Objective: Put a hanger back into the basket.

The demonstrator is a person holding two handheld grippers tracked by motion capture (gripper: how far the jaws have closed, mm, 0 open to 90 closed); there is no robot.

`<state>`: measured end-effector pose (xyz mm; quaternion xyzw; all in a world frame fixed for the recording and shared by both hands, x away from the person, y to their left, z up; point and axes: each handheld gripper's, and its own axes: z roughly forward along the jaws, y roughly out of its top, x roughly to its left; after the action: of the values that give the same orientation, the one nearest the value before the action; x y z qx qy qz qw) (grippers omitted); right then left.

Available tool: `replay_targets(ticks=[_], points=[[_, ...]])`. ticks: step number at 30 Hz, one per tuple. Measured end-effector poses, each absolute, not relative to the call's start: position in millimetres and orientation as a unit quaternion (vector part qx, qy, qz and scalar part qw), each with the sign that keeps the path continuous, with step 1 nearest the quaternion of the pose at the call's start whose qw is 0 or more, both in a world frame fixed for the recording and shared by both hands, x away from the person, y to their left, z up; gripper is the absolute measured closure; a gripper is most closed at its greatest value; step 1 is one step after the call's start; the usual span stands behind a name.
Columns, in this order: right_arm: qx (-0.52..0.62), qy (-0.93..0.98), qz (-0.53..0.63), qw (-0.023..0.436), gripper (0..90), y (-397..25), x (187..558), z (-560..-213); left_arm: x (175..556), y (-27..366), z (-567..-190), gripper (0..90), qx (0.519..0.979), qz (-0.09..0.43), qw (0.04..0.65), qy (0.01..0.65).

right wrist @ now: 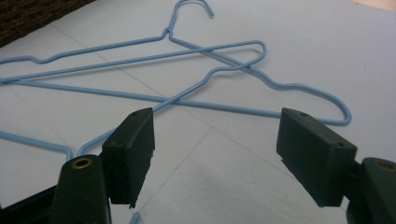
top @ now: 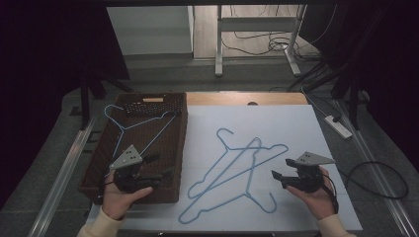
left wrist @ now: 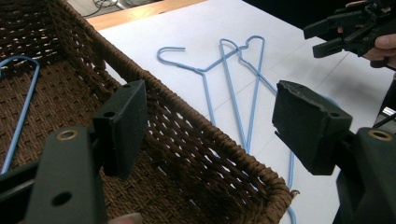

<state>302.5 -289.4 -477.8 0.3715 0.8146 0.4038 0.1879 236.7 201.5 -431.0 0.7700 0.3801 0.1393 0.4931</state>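
Basket [top: 182, 148] wall hides part of lower hanger [left wrist: 290, 173]; both tools agape.

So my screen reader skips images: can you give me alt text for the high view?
Two blue wire hangers lie crossed on a white sheet, with a third blue hanger in the brown wicker basket to their left. A person's hands hold an open left gripper over the basket and an open right gripper beside the crossed hangers.

Table [top: 296, 123] topped with a white sheet. Two blue wire hangers [top: 237, 168] lie crossed on it. A brown wicker basket [top: 180, 148] sits at its left edge.
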Motion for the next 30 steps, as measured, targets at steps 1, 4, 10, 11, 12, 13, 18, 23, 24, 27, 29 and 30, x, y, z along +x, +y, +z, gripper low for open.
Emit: replay_targets(ticks=[1,4,10,11,12,13,18,23,24,27,29,30], points=[[0.371,0.815,0.404,0.188,28.9,-289.4,302.5,-477.8,236.7,201.5,-431.0,27.9,0.770,0.139,0.493,0.380],[0.372,0.823,0.387,0.185,29.6,-282.4,299.8,-474.2,236.9,199.7,-433.8,27.9,0.773,0.137,0.490,0.379],[0.344,0.858,0.347,0.157,30.3,-255.8,293.3,-473.0,236.5,199.1,-438.5,27.8,0.774,0.137,0.484,0.383],[0.340,0.863,0.340,0.153,30.7,-251.7,291.9,-473.2,236.5,199.1,-438.5,27.7,0.774,0.137,0.484,0.383],[0.336,0.868,0.334,0.151,31.0,-248.0,290.4,-473.3,236.1,198.9,-438.5,27.7,0.774,0.138,0.484,0.383],[0.331,0.871,0.330,0.149,31.0,-244.7,288.9,-473.3,235.7,198.8,-438.5,27.6,0.774,0.139,0.484,0.383],[0.323,0.877,0.327,0.139,32.5,-236.6,287.0,-472.9,233.4,200.3,-438.7,27.6,0.771,0.144,0.485,0.387],[0.330,0.877,0.326,0.122,33.9,-236.1,287.8,-476.9,230.9,202.7,-439.3,27.6,0.766,0.152,0.487,0.391],[0.331,0.878,0.324,0.121,34.0,-236.0,288.1,-477.6,230.9,203.0,-439.3,27.6,0.766,0.152,0.487,0.391],[0.331,0.879,0.323,0.117,34.4,-235.4,288.2,-478.3,231.0,203.0,-439.5,27.6,0.766,0.153,0.486,0.391],[0.333,0.879,0.321,0.114,34.8,-234.3,287.1,-478.3,232.1,201.9,-440.6,27.6,0.767,0.153,0.485,0.390],[0.332,0.880,0.320,0.112,35.1,-233.9,286.7,-478.5,232.4,201.5,-441.0,27.6,0.768,0.152,0.484,0.390]])
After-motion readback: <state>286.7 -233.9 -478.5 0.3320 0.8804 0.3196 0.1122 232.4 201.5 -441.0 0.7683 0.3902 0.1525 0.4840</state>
